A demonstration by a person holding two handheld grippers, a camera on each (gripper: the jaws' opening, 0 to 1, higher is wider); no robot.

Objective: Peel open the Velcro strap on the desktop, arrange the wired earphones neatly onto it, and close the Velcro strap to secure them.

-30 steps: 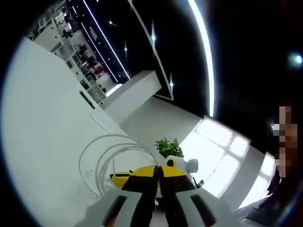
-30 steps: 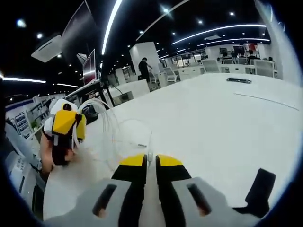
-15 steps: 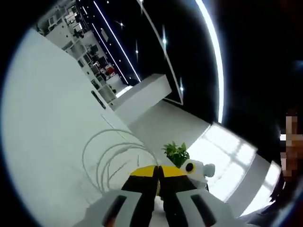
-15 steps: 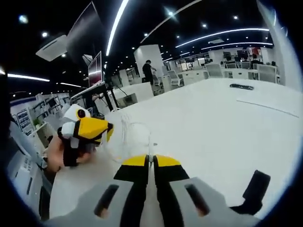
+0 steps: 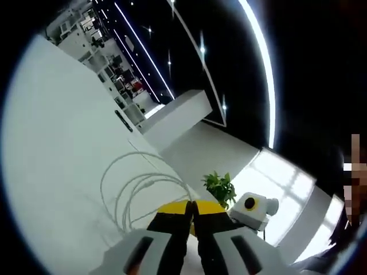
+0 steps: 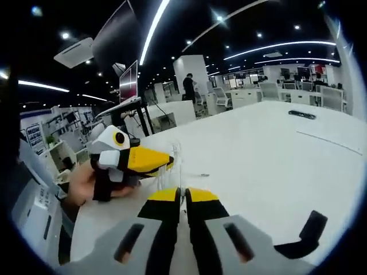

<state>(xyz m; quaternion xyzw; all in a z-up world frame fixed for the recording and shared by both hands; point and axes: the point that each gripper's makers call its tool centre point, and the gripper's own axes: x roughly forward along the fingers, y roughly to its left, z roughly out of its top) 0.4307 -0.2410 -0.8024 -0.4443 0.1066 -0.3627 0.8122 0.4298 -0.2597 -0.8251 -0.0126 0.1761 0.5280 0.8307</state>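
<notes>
White earphone cable [image 5: 135, 183] hangs in several loops over the white desk [image 5: 51, 143], gathered at my left gripper [image 5: 191, 205], whose yellow-tipped jaws are shut on it. In the right gripper view the left gripper [image 6: 165, 162] is held by a hand [image 6: 83, 184] and points toward my right gripper [image 6: 183, 195]. The right gripper's jaws are shut, with a thin run of cable [image 6: 179, 167] rising from between the tips to the left gripper. The black Velcro strap [image 6: 307, 234] lies on the desk [image 6: 269, 154] at the lower right, apart from both grippers.
A small black object [image 6: 301, 114] lies far across the desk, also seen as a black object [image 5: 123, 121] in the left gripper view. A green plant [image 5: 221, 186] stands past the desk edge. A person [image 6: 189, 89] stands far off among other desks.
In the right gripper view the left gripper has swung from pointing down to pointing at the right gripper and has come closer. The wide loops there have drawn in to a short run.
</notes>
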